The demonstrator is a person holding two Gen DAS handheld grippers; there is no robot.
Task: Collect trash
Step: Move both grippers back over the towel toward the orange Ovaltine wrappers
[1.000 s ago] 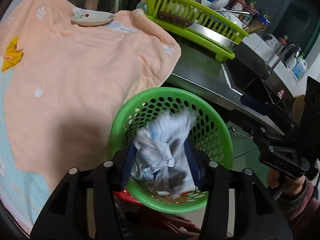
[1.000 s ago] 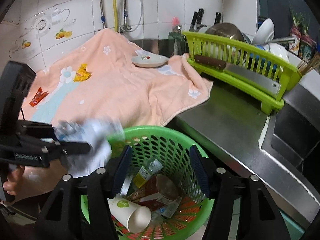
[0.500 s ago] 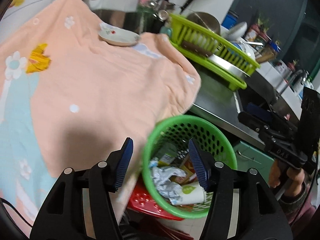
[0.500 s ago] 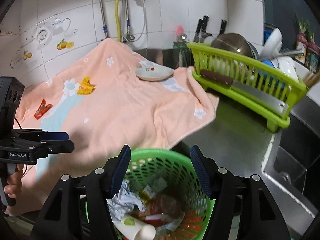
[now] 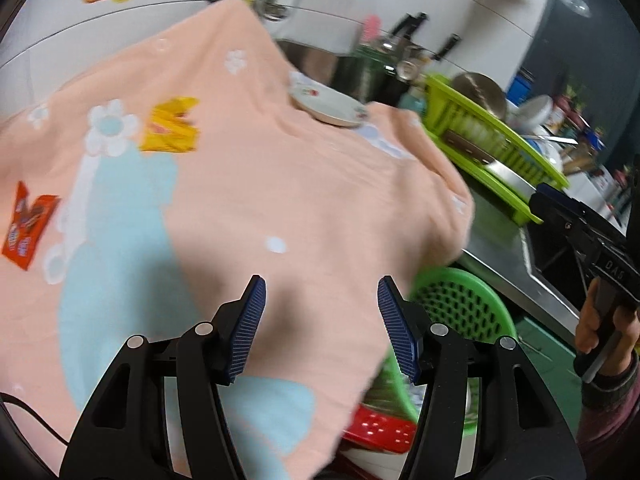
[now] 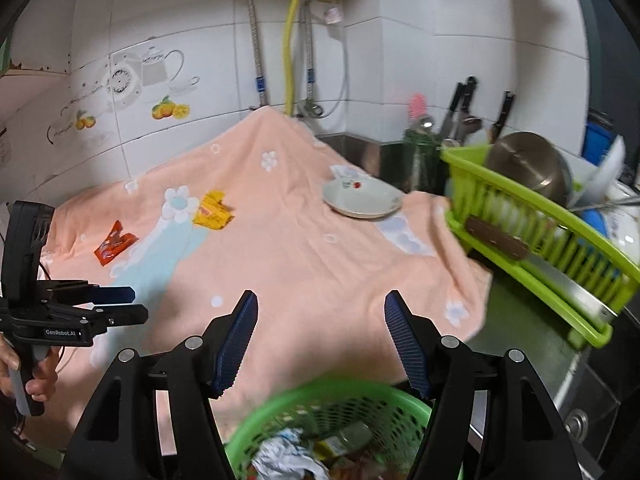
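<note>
A green trash basket with several pieces of trash stands below the counter's front edge; its rim also shows in the left wrist view. A yellow wrapper and a red wrapper lie on the peach towel. My left gripper is open and empty above the towel; it also shows in the right wrist view. My right gripper is open and empty, above the basket's far rim.
A white plate sits on the towel at the back. A green dish rack with pots and bowls stands on the steel counter to the right, with knives behind it. A sink lies further right. A red stool is under the basket.
My left gripper opened and dropped the crumpled white wrapper into the basket, then moved up and left over the towel. My right gripper tilted up away from the basket.
</note>
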